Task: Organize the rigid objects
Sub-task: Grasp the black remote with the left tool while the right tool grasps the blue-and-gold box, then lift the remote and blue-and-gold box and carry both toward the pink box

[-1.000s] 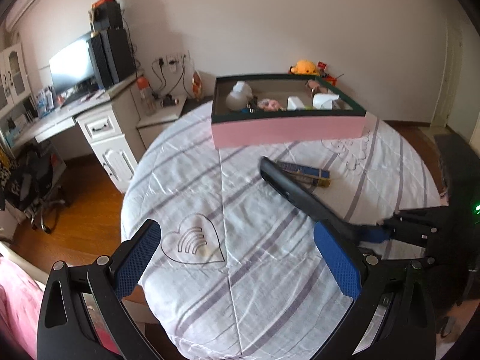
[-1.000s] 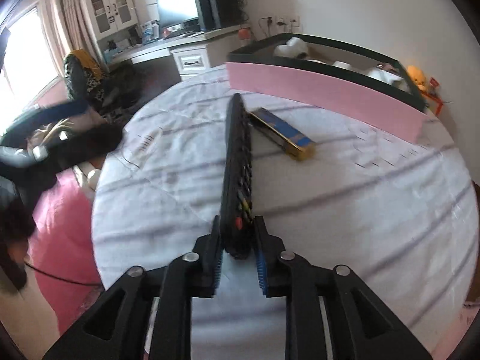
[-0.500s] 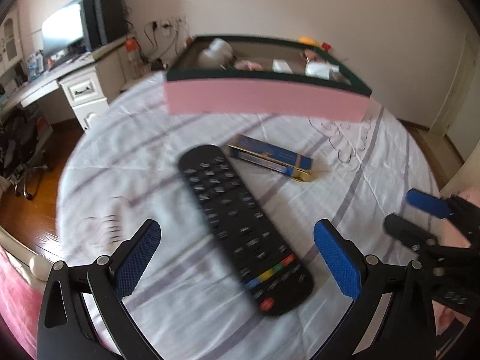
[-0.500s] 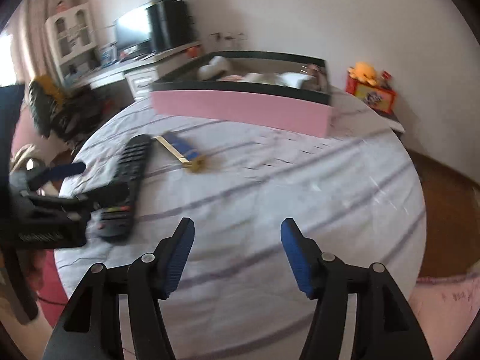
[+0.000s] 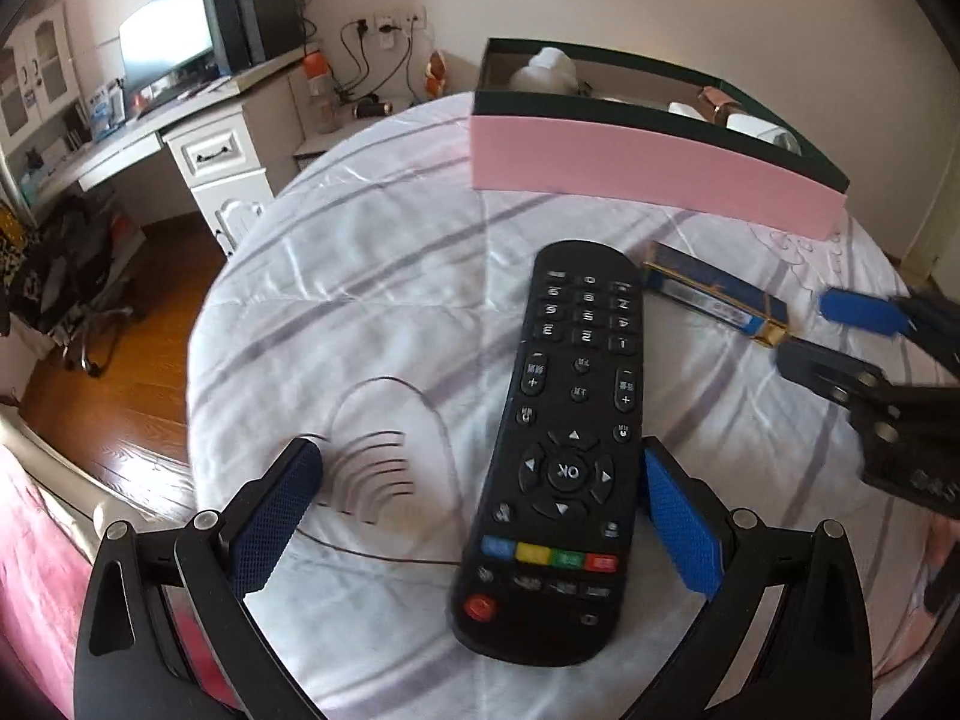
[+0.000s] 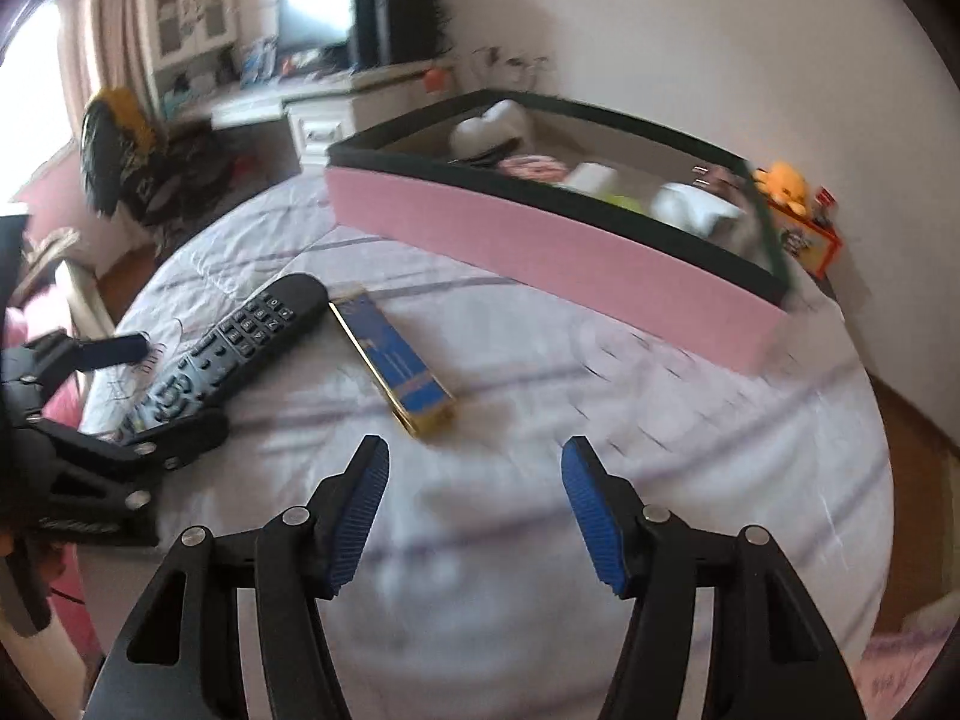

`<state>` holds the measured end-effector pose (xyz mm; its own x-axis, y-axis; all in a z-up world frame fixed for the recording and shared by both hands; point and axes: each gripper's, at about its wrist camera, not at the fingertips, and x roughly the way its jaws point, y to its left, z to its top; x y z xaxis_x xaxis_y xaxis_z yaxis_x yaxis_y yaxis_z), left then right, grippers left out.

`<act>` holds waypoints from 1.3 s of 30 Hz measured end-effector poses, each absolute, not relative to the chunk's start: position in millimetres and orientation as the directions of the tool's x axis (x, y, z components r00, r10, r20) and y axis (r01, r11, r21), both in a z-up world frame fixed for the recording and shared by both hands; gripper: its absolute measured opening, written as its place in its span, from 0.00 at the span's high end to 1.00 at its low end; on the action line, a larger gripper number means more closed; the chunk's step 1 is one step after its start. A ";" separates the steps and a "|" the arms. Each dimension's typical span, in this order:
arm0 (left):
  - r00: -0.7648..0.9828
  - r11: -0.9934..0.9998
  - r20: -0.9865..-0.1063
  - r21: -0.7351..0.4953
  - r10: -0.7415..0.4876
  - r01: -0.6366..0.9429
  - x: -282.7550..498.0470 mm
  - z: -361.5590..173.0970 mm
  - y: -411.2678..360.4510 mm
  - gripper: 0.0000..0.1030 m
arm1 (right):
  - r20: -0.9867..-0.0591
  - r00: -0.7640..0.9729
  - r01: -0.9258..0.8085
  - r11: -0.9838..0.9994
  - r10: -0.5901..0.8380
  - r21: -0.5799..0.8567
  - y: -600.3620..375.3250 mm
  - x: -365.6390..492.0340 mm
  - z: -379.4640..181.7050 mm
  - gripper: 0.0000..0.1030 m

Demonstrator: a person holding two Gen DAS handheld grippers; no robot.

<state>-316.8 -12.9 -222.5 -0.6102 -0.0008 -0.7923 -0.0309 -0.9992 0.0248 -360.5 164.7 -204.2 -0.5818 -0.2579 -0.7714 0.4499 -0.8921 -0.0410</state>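
remote (image 5: pixel 564 450): flat on the striped bed cover (image 5: pixel 360 276), between the spread jaws of the left gripper (image 5: pixel 480 516).
right gripper (image 6: pixel 474 504): jaws spread, nothing between them.
blue box (image 6: pixel 393 363): just beside remote.
pink bin (image 6: pixel 540 240): behind.

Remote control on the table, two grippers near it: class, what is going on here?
A person is tidying loose items on a cloth-covered table, one gripper per hand. The left gripper is open, with the black remote lying flat between its fingers, not gripped. The right gripper is open and empty, just short of the blue and gold box. The pink storage box behind already holds several things.
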 end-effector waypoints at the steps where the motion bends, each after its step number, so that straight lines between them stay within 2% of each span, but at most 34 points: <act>1: -0.615 -0.999 -0.789 0.027 0.006 -0.045 -316.7 -222.8 -11.7 0.00 | -0.772 -0.580 0.464 -0.884 -0.260 -0.051 157.6 -365.4 -205.5 0.40; 4: -0.638 -0.995 -0.770 0.039 0.025 -0.087 -317.3 -220.0 -6.4 0.10 | -0.789 -0.555 0.502 -0.863 -0.263 -0.065 141.0 -378.9 -212.5 0.40; 6: -0.646 -0.993 -0.762 0.034 0.048 -0.114 -319.0 -218.2 -2.9 0.21 | -0.789 -0.552 0.514 -0.855 -0.270 -0.066 137.1 -382.9 -212.7 0.41; 8: -0.651 -0.989 -0.756 0.032 0.069 -0.142 -321.3 -216.6 1.5 0.31 | -0.793 -0.525 0.533 -0.846 -0.309 -0.024 137.5 -385.5 -212.5 0.55; 9: -0.656 -0.988 -0.751 0.027 0.081 -0.154 -323.1 -215.3 3.9 0.42 | -0.790 -0.525 0.537 -0.843 -0.317 -0.018 136.6 -385.0 -212.4 0.66; 11: -0.658 -0.982 -0.743 0.007 0.121 -0.189 -325.7 -214.0 10.3 0.56 | -0.794 -0.514 0.548 -0.837 -0.326 -0.011 137.0 -380.1 -212.3 0.80; 15: -0.661 -0.981 -0.741 0.015 0.118 -0.192 -324.5 -212.9 13.2 0.57 | -0.797 -0.522 0.507 -0.862 -0.305 -0.002 149.1 -368.0 -210.8 0.80; 20: -0.658 -0.978 -0.744 0.030 0.117 -0.208 -315.4 -213.2 14.7 0.58 | -0.805 -0.553 0.376 -0.926 -0.215 -0.011 192.2 -327.7 -207.9 0.80; 25: -0.665 -0.978 -0.737 0.029 0.119 -0.207 -317.4 -216.4 13.6 0.53 | -0.783 -0.573 0.318 -0.946 -0.244 0.063 212.7 -321.0 -212.8 0.80; 31: -0.667 -0.977 -0.731 -0.001 0.146 -0.213 -317.7 -218.2 10.3 0.48 | -0.772 -0.593 0.300 -0.953 -0.227 0.050 205.2 -330.2 -213.5 0.79; 33: -0.670 -0.978 -0.729 0.001 0.142 -0.209 -317.0 -218.2 11.0 0.50 | -0.769 -0.600 0.303 -0.952 -0.222 0.038 201.8 -333.1 -214.0 0.79; 35: -0.682 -0.979 -0.719 0.016 0.131 -0.205 -314.6 -217.3 12.6 0.57 | -0.764 -0.605 0.314 -0.949 -0.224 0.030 200.8 -332.1 -214.5 0.80; 39: -0.678 -0.980 -0.722 -0.002 0.138 -0.198 -312.8 -214.3 11.8 0.58 | -0.750 -0.609 0.314 -0.947 -0.259 0.072 206.7 -329.3 -213.1 0.80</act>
